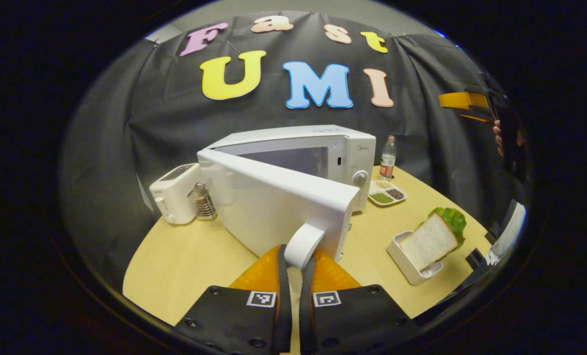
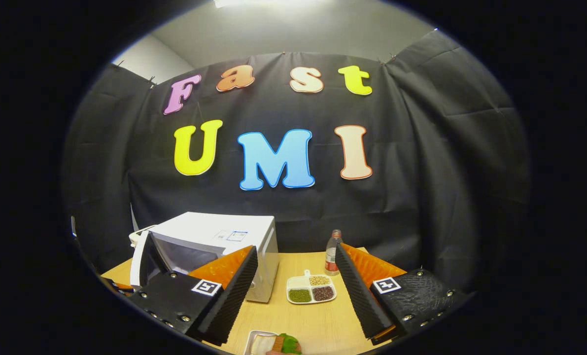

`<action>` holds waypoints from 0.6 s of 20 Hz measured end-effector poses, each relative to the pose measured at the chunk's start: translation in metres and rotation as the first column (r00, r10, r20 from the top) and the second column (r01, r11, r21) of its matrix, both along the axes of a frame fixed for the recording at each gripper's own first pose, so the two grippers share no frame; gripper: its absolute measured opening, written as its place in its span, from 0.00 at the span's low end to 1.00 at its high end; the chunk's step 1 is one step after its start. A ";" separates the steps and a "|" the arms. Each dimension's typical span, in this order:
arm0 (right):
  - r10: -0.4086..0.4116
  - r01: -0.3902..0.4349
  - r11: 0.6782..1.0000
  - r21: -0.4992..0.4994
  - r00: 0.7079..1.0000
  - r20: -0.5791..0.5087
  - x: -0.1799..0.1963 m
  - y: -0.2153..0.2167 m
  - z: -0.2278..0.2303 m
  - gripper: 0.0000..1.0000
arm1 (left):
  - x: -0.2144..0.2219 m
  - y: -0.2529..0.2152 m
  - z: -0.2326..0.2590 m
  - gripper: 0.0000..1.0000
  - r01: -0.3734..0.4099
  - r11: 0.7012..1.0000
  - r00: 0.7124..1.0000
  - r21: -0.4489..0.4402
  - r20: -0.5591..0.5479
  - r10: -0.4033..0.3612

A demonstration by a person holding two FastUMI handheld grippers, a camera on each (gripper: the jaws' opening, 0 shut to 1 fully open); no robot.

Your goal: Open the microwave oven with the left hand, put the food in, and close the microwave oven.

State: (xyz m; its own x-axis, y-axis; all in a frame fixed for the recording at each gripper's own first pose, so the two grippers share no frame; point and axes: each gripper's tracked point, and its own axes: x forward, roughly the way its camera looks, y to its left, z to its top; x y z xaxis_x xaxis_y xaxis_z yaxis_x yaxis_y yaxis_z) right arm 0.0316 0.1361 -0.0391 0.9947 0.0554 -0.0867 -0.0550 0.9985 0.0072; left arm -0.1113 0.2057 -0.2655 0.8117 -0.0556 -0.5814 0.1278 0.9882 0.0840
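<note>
The white microwave (image 1: pixel 342 148) stands at the back of the table with its door (image 1: pixel 273 207) swung out toward me. My left gripper (image 1: pixel 297 252) is shut on the door's white handle (image 1: pixel 304 242), one finger on each side. The food is a sandwich of white bread and green lettuce (image 1: pixel 433 239), leaning in a white container (image 1: pixel 404 261) at the right. In the right gripper view, the microwave (image 2: pixel 214 234) stands with its door (image 2: pixel 139 261) ajar, and the sandwich (image 2: pixel 278 344) lies at the bottom edge. My right gripper (image 2: pixel 295 251) is open and holds nothing.
A white toaster (image 1: pixel 175 195) and a small metal rack (image 1: pixel 203 202) stand left of the microwave. A divided dish of beans (image 1: pixel 387 193) and a bottle (image 1: pixel 388 157) sit right of it. The other gripper (image 1: pixel 463 101), held by a hand (image 1: pixel 498 135), hovers high at the right.
</note>
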 end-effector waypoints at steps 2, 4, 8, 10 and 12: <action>0.026 -0.026 1.000 -0.004 1.000 -0.011 -0.002 0.015 -0.005 0.96 | -0.014 0.019 0.003 0.12 0.006 1.000 1.000 -0.004 -0.001 -0.006; 0.039 -0.039 0.999 -0.017 0.999 -0.015 -0.004 0.023 -0.007 0.96 | -0.024 0.039 0.004 0.13 0.011 1.000 1.000 0.008 -0.004 -0.011; 0.053 -0.054 0.998 -0.038 0.998 -0.027 -0.006 0.035 -0.012 0.96 | -0.042 0.079 0.008 0.13 0.027 0.999 1.000 0.023 -0.014 -0.027; 0.069 -0.071 0.996 -0.047 0.997 -0.044 -0.008 0.042 -0.018 0.96 | -0.049 0.104 0.009 0.13 0.034 0.999 0.999 0.023 -0.029 -0.034; 0.082 -0.085 0.994 -0.066 0.995 -0.058 -0.012 0.048 -0.022 0.96 | -0.054 0.132 0.010 0.14 0.033 0.999 0.999 0.024 -0.041 -0.032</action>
State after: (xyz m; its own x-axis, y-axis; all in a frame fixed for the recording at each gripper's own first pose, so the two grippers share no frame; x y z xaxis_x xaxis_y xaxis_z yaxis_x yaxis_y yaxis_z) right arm 0.0198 0.1836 -0.0614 0.9804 0.1302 -0.1477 -0.1396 0.9886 -0.0555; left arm -0.1648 0.3375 -0.2560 0.7855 -0.0662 -0.6154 0.1633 0.9812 0.1029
